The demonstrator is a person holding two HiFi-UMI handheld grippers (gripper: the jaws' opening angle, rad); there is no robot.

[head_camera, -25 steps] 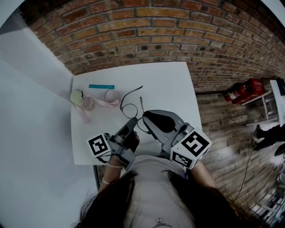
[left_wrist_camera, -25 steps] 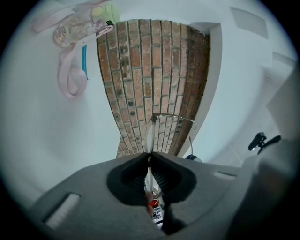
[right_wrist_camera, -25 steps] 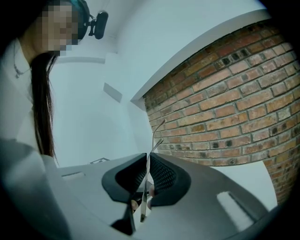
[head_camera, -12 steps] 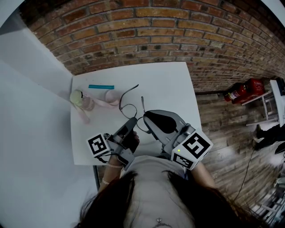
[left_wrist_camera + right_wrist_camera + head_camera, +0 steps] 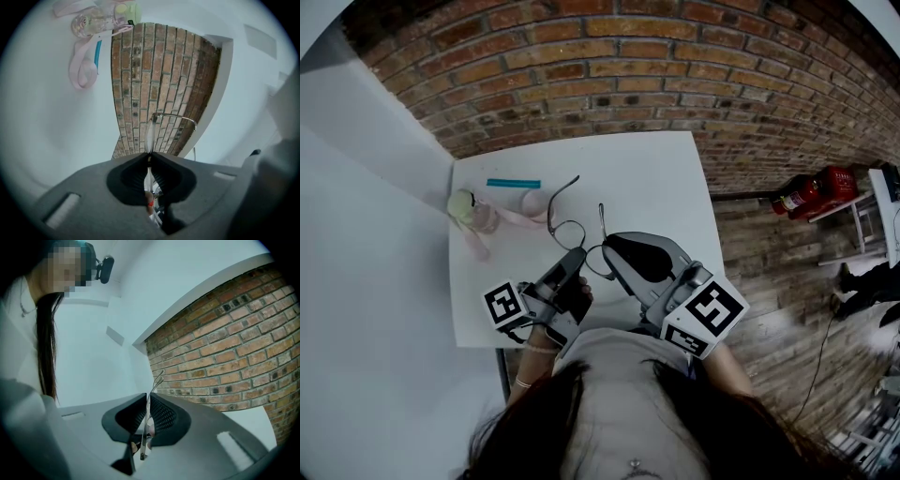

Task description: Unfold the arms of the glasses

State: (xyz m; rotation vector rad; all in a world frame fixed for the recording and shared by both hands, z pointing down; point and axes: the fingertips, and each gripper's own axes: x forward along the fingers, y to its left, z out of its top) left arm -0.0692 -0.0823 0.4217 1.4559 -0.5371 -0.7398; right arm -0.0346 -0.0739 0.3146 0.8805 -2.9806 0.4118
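The glasses [image 5: 567, 228] are held at the near side of the table [image 5: 661, 178]. The left gripper [image 5: 149, 158] is clamped on the frame (a lens rim, it seems) to steady it. The right gripper [image 5: 147, 398] is pinched shut on one arm [image 5: 157, 379], ready for it to be swung out.

The glasses [image 5: 567, 232] are made of thin, shiny metal wire with clear lenses. The table [image 5: 647, 187] is finished in smooth matt white. The wall [image 5: 675, 75] is built of rough brick.
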